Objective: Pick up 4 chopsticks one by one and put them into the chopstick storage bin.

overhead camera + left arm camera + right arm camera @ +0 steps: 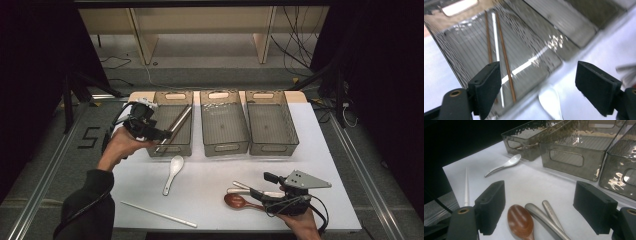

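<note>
Two empty smoked-plastic bins (224,127) (271,127) sit side by side; a white chopstick (159,214) lies near the table edge.

Chopsticks (505,62) lie in the leftmost bin (171,145); a spoon (173,173) lies before it.

White spoon (174,172), brown spoon (520,221), smoky grey ribbed bin (186,141), white table (215,172)

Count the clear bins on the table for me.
3, side by side along the table's far edge: left bin holds chopsticks, middle bin and right bin look empty.
</note>
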Demonstrator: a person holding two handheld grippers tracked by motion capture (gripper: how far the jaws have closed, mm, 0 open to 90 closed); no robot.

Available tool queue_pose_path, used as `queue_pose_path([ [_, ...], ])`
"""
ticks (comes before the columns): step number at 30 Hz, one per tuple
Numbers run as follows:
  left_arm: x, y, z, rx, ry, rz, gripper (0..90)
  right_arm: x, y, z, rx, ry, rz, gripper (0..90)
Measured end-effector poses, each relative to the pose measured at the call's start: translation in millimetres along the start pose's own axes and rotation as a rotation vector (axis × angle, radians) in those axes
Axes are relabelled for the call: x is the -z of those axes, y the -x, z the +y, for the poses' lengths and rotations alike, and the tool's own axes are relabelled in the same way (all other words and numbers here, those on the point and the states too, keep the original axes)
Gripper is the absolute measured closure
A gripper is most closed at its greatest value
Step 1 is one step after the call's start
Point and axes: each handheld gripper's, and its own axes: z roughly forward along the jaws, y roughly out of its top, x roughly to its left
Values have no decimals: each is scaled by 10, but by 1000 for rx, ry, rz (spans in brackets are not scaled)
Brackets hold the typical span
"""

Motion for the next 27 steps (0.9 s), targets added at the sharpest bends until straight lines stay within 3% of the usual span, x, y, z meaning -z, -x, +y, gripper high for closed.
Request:
queue_pose_path([
  [12, 73, 205, -491, -73, -69, -55, 189, -9, -8, 0, 2, -3, 2, 262],
  [27, 19, 459, -849, -173, -149, -132, 169, -13, -7, -1, 0, -5, 1, 262],
])
